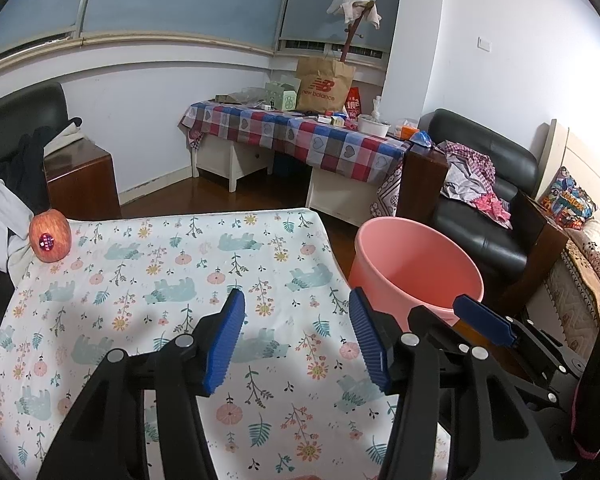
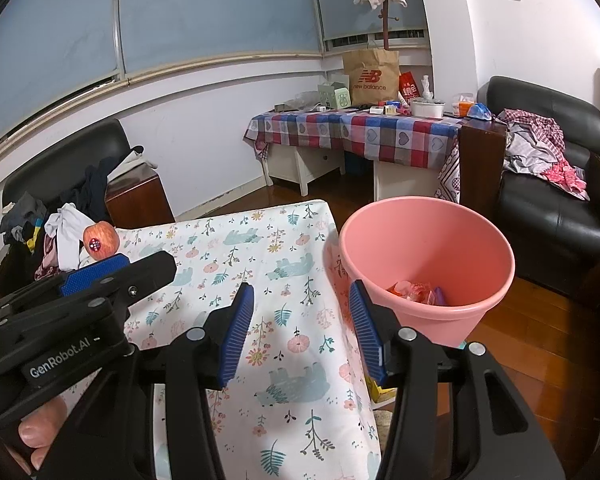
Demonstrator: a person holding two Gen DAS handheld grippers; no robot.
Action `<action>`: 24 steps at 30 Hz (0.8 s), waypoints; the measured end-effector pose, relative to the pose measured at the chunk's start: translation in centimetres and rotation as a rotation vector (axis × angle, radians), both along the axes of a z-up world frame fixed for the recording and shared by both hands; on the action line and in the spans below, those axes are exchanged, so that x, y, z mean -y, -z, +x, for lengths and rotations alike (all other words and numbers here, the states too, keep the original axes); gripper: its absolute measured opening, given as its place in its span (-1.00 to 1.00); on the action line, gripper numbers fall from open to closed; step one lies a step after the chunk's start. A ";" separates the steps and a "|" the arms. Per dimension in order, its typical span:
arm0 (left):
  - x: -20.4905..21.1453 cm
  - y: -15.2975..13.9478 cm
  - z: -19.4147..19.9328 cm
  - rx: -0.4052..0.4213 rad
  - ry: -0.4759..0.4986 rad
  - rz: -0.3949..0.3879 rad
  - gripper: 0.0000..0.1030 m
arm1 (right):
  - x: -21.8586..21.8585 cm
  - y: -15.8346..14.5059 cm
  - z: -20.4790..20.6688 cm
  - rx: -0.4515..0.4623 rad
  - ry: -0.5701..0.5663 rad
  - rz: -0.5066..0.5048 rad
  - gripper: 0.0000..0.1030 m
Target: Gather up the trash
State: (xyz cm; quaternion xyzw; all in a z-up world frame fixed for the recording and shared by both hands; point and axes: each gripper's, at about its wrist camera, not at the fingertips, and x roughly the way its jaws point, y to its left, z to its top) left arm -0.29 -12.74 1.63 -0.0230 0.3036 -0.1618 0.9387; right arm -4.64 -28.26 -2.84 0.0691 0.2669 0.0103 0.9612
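Note:
A pink bucket (image 1: 414, 264) stands on the floor off the right edge of the floral-cloth table (image 1: 180, 264). In the right wrist view the bucket (image 2: 432, 236) holds crumpled red and purple trash (image 2: 416, 293) at its bottom. A red apple (image 1: 50, 240) with a sticker sits at the table's far left corner, also seen as the apple (image 2: 101, 241). My left gripper (image 1: 296, 300) hovers open over the cloth with nothing between its blue pads. My right gripper (image 2: 300, 292) is open and empty at the table's right edge, next to the bucket.
A pile of clothes (image 2: 60, 224) lies beyond the apple on a black chair. A checked-cloth table (image 1: 300, 136) with a paper bag (image 1: 324, 84) stands at the back. A black sofa (image 2: 552, 216) with laundry is right of the bucket. A hand (image 2: 36, 432) grips the left tool.

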 end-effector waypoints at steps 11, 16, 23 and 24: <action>-0.1 0.2 0.1 -0.004 0.000 -0.002 0.04 | -0.2 0.2 0.0 -0.003 -0.001 -0.001 -0.02; -0.1 0.1 0.1 -0.005 0.001 -0.002 0.02 | -0.3 0.4 0.1 -0.004 -0.002 -0.002 -0.02; 0.0 0.0 0.2 -0.004 -0.001 -0.001 0.01 | -0.4 0.4 0.1 -0.006 -0.002 -0.002 -0.02; -0.1 0.0 0.2 -0.004 -0.001 -0.001 0.01 | -0.5 0.4 0.1 -0.006 -0.002 -0.002 -0.02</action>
